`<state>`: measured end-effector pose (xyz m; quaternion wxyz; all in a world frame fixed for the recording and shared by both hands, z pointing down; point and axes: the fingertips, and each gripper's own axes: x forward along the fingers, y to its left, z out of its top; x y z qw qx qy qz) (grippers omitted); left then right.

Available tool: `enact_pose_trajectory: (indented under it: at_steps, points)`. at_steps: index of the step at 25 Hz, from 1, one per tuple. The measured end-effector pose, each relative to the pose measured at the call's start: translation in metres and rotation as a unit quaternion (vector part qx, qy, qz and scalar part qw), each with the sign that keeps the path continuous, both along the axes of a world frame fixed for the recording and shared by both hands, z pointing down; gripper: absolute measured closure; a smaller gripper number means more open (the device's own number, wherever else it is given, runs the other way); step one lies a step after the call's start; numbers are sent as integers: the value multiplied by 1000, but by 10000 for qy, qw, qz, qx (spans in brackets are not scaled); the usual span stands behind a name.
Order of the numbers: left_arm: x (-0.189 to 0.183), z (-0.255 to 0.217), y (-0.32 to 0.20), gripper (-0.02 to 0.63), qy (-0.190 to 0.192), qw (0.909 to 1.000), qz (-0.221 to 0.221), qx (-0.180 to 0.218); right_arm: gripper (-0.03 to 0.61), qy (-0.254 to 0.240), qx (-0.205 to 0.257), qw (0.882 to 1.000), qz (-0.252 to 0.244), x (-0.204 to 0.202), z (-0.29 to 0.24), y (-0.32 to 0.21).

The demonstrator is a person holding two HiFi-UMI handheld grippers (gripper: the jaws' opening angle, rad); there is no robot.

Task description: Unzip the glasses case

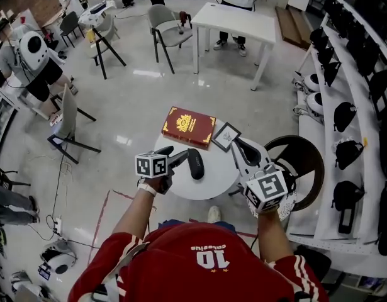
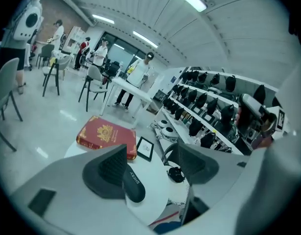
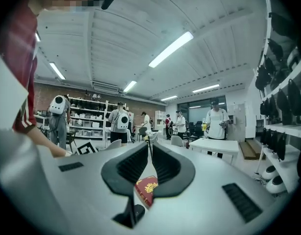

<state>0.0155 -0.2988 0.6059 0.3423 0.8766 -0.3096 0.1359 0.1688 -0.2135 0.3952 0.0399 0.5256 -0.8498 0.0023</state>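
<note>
Right beside the glasses case (image 1: 195,163), lying long-way ahead, the left hand-held gripper (image 2: 150,154) is hanging open, the farther right hand-held gripper (image 3: 150,150) closed.

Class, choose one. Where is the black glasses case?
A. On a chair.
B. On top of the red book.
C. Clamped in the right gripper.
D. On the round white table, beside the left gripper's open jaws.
D: the glasses case lies on the white table by the left gripper, whose jaws stand apart, clear of the red book.
</note>
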Motion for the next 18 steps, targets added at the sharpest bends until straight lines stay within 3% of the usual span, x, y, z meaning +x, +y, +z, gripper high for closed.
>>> enact_pose_trajectory:
  at_steps: [6,10,14,18]
  points:
    - [4,-82,11,289,215,9958,293,840,560,-160,-195,9990,366,11,-5,-1]
    - [1,-131,21,307,146,9882,327,1487,560,-239,-171,9987,422,7,-15,0]
    - [-8,-181,29,336,289,9765,127,2131,560,-266,-16,9988,416,-2,-32,3]
    - [-15,-224,37,379,246,9590,-63,2824,560,-337,140,9982,478,-10,-49,9]
